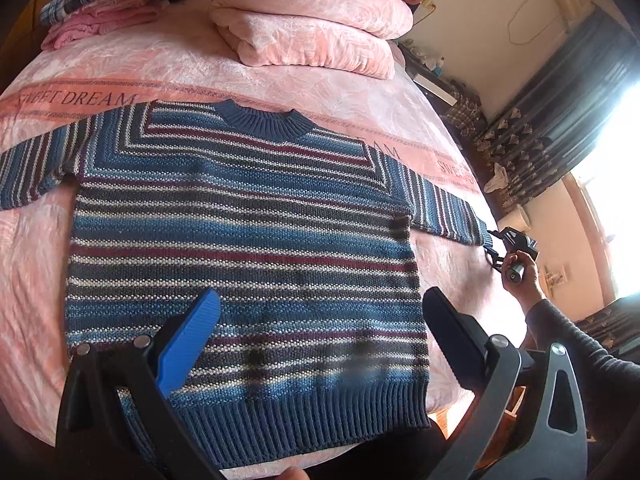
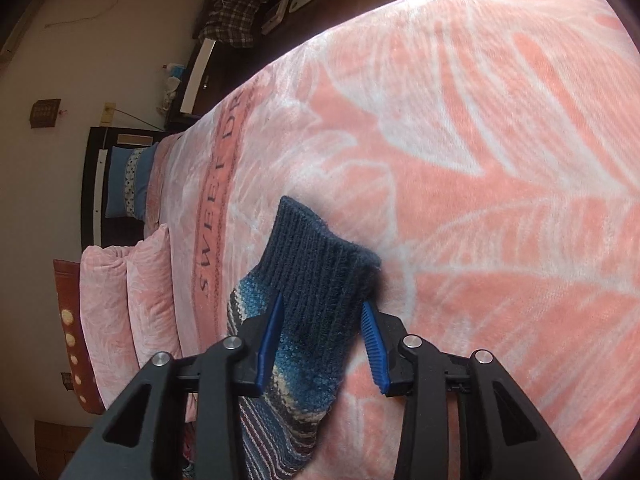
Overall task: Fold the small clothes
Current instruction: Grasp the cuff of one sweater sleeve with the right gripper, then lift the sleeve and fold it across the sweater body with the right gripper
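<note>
My right gripper (image 2: 322, 336) straddles the sweater's (image 1: 240, 220) cuff (image 2: 320, 256), jaws apart; left gripper (image 1: 320, 340) hovers open over the hem.

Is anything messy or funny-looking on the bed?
Not really. The striped sweater lies flat and straight on the pink blanket. Only its sleeve cuff looks crumpled, between the open right tongs.

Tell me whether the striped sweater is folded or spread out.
Spread out. The striped sweater lies flat on the pink blanket, both sleeves extended sideways; the right claw straddles one cuff.
</note>
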### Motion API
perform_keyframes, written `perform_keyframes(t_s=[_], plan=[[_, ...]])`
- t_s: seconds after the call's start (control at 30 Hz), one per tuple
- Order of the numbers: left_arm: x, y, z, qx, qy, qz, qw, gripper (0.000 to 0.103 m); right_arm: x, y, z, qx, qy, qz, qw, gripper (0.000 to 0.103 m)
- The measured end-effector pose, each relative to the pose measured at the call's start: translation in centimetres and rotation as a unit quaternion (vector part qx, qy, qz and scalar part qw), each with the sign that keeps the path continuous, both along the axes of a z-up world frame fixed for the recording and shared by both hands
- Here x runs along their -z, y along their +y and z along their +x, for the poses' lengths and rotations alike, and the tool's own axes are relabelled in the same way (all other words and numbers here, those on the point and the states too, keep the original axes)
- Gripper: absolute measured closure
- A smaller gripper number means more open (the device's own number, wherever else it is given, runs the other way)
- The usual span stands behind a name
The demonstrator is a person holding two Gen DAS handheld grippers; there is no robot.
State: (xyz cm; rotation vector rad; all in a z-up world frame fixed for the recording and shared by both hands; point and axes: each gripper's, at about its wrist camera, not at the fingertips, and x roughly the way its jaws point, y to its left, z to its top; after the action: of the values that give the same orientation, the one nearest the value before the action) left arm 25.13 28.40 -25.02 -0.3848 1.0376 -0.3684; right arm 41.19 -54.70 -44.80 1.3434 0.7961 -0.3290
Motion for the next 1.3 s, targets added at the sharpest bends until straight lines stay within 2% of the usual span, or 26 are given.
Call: perform_keyframes(t_s=[0.03, 0.17, 0.4, 0.73, 0.97, 1.3], plan=[[0.2, 0.3, 0.1, -0.004, 0.005, -0.009, 0.9999, 0.003, -0.3, 0.0, 0.1, -0.001, -0.001, -0.007, 1.000, 0.086], [0.7, 1.5, 0.2, -0.022, 0.025, -0.027, 0.9991, 0.003, -3.1, -0.1, 0.0, 0.001, -0.021, -0.043, 0.999, 0.093], [0.0, 3.3, -0.4, -0.041, 0.016, -0.033, 0.9985, 0.003, -10.3, 2.0, 0.9, -0.045, -0.059, -0.105, 0.992, 0.094], [-1.7, 5.1, -1.6, -0.051, -0.005, -0.048, 0.9975, 0.003, -19.5, 9.3, 3.4, -0.127, -0.128, -0.164, 0.970, 0.095], [-2.7, 6.2, -1.7, -0.056, -0.017, -0.058, 0.9966, 0.003, -22.2, 13.9, 4.0, -0.169, -0.151, -0.174, 0.958, 0.094], [-3.4, 6.7, -0.6, -0.051, -0.026, -0.061, 0.9965, 0.003, -24.2, 21.1, 5.0, -0.226, -0.180, -0.182, 0.940, 0.094]])
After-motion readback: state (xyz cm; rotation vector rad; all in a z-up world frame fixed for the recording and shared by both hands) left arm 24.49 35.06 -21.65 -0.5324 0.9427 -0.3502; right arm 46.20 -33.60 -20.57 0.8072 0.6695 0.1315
